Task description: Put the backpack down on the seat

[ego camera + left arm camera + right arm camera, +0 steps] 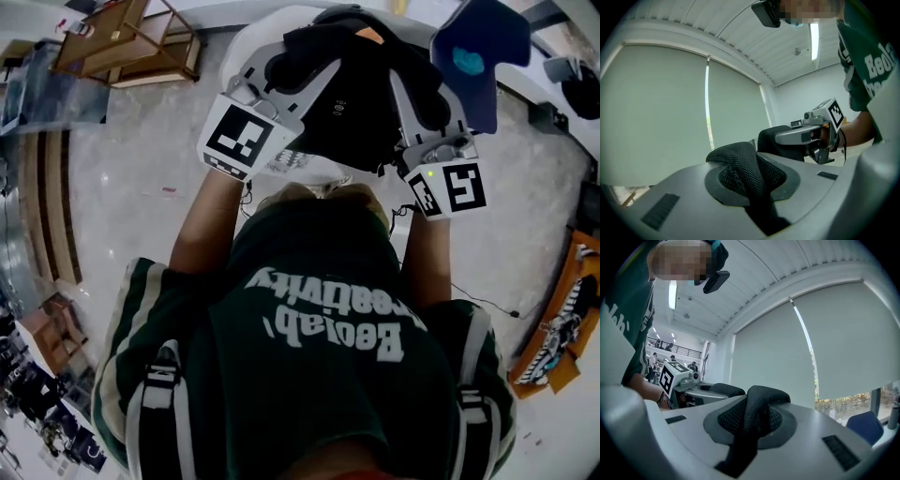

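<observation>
Two grippers carry the black fabric backpack (pixel 361 103) over the white rounded seat (pixel 251 42); contact with the seat unclear. Left gripper (pixel 754 187) is clamped on a black mesh strap (pixel 738 164), right gripper (pixel 750 427) on a second mesh strap (pixel 761 401). Risk: uneven lowering or strap slip, so the bag tips off the seat. Pale glossy floor (pixel 141 206) surrounds the seat; blue chair (pixel 478 56) right of it, wooden rack (pixel 131 42) left.
</observation>
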A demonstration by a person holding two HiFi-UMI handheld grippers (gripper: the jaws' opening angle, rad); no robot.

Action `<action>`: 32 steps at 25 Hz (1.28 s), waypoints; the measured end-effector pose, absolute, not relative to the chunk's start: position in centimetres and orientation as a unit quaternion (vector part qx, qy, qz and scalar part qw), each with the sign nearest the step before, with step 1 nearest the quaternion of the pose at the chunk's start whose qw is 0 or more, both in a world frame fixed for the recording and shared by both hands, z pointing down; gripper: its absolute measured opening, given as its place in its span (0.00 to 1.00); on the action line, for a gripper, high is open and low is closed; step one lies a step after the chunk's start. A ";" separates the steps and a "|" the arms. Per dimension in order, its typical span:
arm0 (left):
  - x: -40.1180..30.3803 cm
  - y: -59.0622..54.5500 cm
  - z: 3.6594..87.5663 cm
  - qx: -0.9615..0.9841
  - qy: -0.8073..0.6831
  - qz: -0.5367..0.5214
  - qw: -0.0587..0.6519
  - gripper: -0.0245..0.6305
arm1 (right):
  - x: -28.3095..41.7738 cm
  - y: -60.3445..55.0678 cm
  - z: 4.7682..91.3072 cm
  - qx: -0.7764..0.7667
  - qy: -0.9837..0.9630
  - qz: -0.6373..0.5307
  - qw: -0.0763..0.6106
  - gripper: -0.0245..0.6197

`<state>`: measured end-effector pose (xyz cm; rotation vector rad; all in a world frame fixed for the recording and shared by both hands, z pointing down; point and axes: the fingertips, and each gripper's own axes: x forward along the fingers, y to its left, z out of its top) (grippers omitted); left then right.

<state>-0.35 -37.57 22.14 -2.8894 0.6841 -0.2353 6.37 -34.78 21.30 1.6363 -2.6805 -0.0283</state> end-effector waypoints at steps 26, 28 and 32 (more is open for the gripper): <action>-7.7 -55.8 44.8 -0.904 0.388 -0.157 -0.087 0.16 | -2.1 -53.2 44.3 0.409 -0.896 0.156 0.077 0.15; -7.9 -56.4 48.7 -0.904 0.377 -0.172 -0.110 0.16 | -2.0 -54.0 48.3 0.413 -0.885 0.194 0.092 0.15; -8.3 -57.2 56.8 -0.894 0.368 -0.197 -0.163 0.17 | -1.9 -54.4 56.9 0.408 -0.867 0.256 0.130 0.16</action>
